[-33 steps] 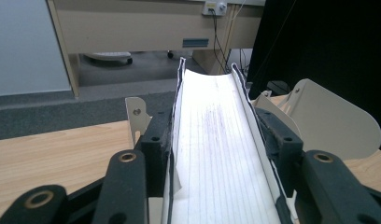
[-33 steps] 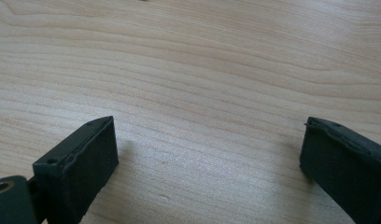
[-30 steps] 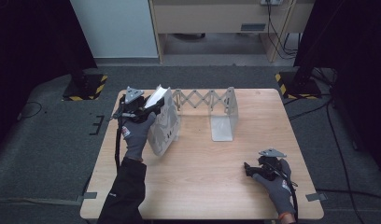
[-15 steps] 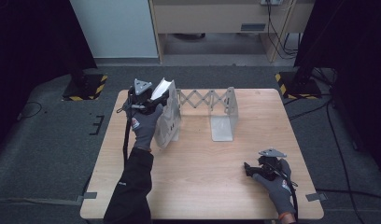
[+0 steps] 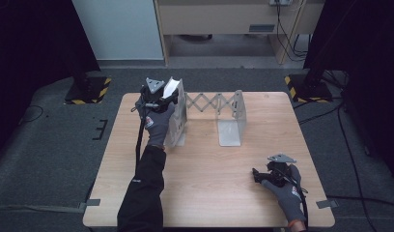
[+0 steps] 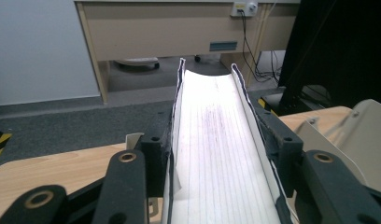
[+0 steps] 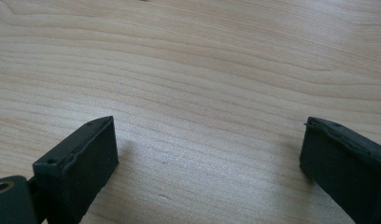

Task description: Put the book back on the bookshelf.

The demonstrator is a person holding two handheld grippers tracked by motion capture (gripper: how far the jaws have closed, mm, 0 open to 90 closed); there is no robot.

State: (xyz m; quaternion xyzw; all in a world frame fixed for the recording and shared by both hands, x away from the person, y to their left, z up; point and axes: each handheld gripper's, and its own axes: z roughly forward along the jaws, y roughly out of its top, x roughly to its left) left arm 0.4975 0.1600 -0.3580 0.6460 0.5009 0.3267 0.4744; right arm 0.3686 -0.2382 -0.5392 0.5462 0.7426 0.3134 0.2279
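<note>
My left gripper (image 5: 162, 98) is shut on a white notebook (image 5: 172, 87) with lined pages and a dark cover edge, held over the far left of the table. In the left gripper view the notebook (image 6: 216, 154) bows into a trough between the two black jaws of the left gripper (image 6: 216, 135). It hangs right by the left end plate of a grey expandable rack (image 5: 231, 121), and whether it touches the plate I cannot tell. The right gripper (image 5: 257, 175) rests near the front right corner, open. Bare wood lies between the jaws of the right gripper (image 7: 209, 149).
The wooden table (image 5: 209, 193) has open surface in front of the rack. The rack's scissor links (image 5: 212, 102) run along the far edge. Beyond the table are a beige cabinet (image 5: 224, 19), striped stand bases (image 5: 89, 92) and floor cables.
The left hand has carried the notebook farther from the person and slightly right, up to the rack's left end. The right gripper has stayed put.
</note>
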